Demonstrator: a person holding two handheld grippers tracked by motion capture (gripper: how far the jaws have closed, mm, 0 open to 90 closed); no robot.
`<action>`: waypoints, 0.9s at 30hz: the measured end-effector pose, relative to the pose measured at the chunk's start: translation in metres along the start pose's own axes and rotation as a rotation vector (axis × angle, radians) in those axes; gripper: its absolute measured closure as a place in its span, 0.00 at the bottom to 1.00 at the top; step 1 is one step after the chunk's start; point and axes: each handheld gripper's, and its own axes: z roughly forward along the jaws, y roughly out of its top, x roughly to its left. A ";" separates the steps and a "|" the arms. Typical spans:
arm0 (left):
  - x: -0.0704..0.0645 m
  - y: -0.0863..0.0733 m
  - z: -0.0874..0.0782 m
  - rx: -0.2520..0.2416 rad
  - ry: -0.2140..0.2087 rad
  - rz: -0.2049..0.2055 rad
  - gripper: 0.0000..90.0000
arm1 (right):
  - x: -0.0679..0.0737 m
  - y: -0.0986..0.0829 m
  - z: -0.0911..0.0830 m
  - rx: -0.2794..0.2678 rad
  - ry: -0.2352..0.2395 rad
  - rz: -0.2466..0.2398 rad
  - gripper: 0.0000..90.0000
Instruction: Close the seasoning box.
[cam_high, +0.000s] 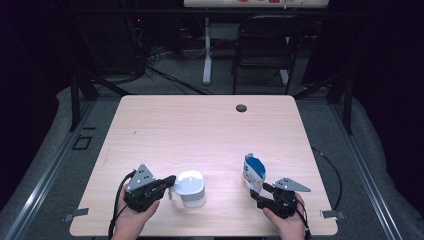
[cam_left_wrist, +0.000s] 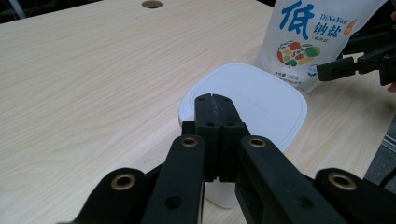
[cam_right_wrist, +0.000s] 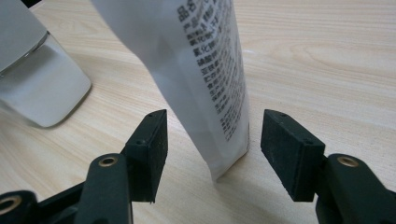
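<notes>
A person's two hands work at a pale wooden table (cam_high: 165, 125), each holding one two-jaw gripper. The left gripper (cam_high: 171, 182) has its jaws pressed together, tips just over the near rim of a single white lidded container (cam_high: 190, 188); whether they pinch anything cannot be told. The left gripper view looks along those closed jaws (cam_left_wrist: 215, 100) onto the container's flat square lid (cam_left_wrist: 261, 100), a face that the high view renders as a bright blur. Beyond the lid that view also reads the printed front of the one salt pouch (cam_left_wrist: 313, 37), blue characters and a vegetable picture, with the other gripper at its lower edge.

The right gripper (cam_high: 258, 192) stands with jaws spread wide on either side of the pouch (cam_high: 253, 172), which stands upright between them. The right gripper view (cam_right_wrist: 208, 137) shows the pouch's back panel (cam_right_wrist: 205, 70) of small black print, with clear table visible between each pad and the pouch, and the container's corner (cam_right_wrist: 42, 88) off to the jaws' left.
</notes>
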 end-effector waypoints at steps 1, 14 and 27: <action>0.000 0.000 0.000 0.004 0.001 0.002 1.00 | 0.001 0.000 -0.001 0.000 0.004 0.000 0.46; 0.020 -0.014 -0.022 0.028 0.069 -0.041 1.00 | 0.003 -0.005 -0.013 -0.007 0.005 -0.020 0.45; 0.051 -0.052 -0.034 0.052 0.140 -0.150 0.96 | 0.002 -0.009 -0.019 -0.031 -0.004 -0.043 0.45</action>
